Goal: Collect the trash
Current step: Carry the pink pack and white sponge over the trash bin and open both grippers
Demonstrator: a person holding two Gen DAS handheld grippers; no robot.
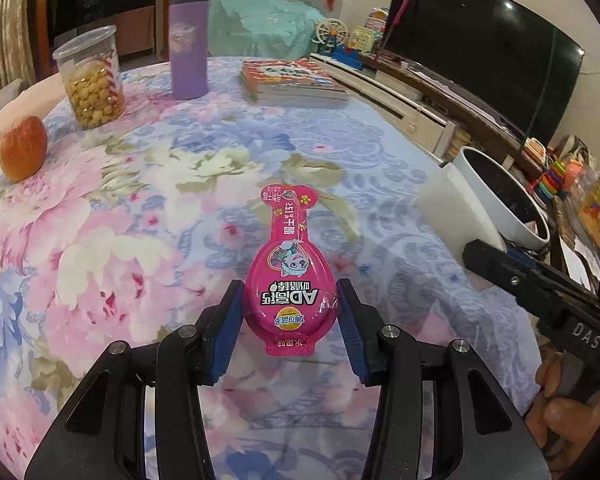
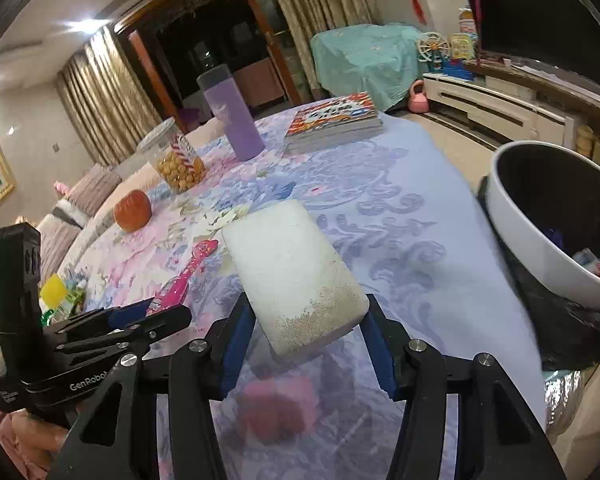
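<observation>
A pink spoon-shaped snack wrapper (image 1: 289,256) is pinched at its round end, and my left gripper (image 1: 290,286) is shut on it, holding it above the floral tablecloth (image 1: 148,208). My right gripper (image 2: 309,300) is shut on a white foam block (image 2: 288,264) speckled at its near end. The block (image 1: 456,208) also shows at the right of the left wrist view, next to the white trash bin (image 1: 485,184). In the right wrist view the bin (image 2: 512,216), lined with a black bag, stands off the table's right edge with some wrappers inside.
On the table's far side stand an apple (image 1: 22,154), a clear jar of round snacks (image 1: 92,80), a purple bottle (image 1: 189,44) and a stack of books (image 1: 296,82). A TV (image 1: 484,68) and low cabinet run along the right wall.
</observation>
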